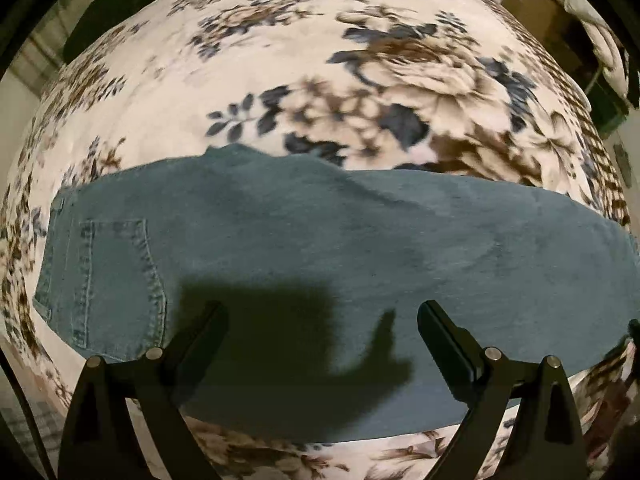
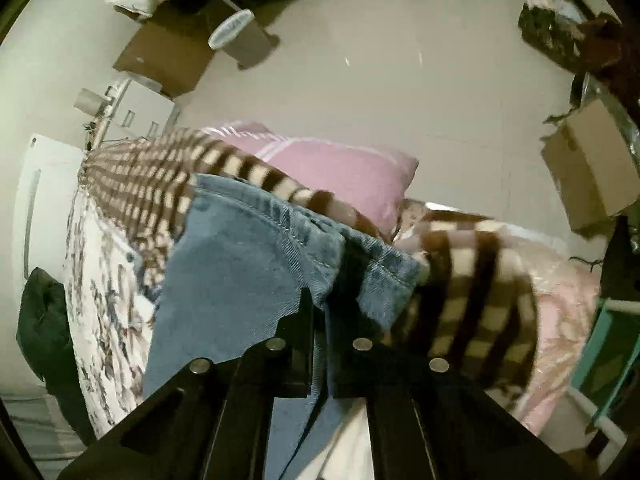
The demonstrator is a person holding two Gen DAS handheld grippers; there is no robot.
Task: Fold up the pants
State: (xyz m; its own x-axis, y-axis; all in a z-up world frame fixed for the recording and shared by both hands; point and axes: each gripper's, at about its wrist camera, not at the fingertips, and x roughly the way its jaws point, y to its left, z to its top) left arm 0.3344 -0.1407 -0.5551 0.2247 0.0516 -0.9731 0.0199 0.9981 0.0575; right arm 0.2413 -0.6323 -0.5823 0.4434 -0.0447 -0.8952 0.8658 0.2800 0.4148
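Blue denim pants (image 1: 320,240) lie folded lengthwise across a floral blanket (image 1: 320,60) in the left wrist view, back pocket (image 1: 116,272) at the left. My left gripper (image 1: 322,312) is open and empty, hovering above the near edge of the pants. In the right wrist view, my right gripper (image 2: 326,300) is shut on the hem end of the pants (image 2: 248,264) and holds it lifted off the bed. The pinched fold is partly hidden by the fingers (image 2: 304,320).
A checked brown-and-cream blanket (image 2: 472,300) and a pink pillow (image 2: 340,176) lie past the hem. Cardboard boxes (image 2: 588,168), a white cabinet (image 2: 136,112) and clutter stand on the floor around the bed. A dark garment (image 2: 40,320) lies at the left.
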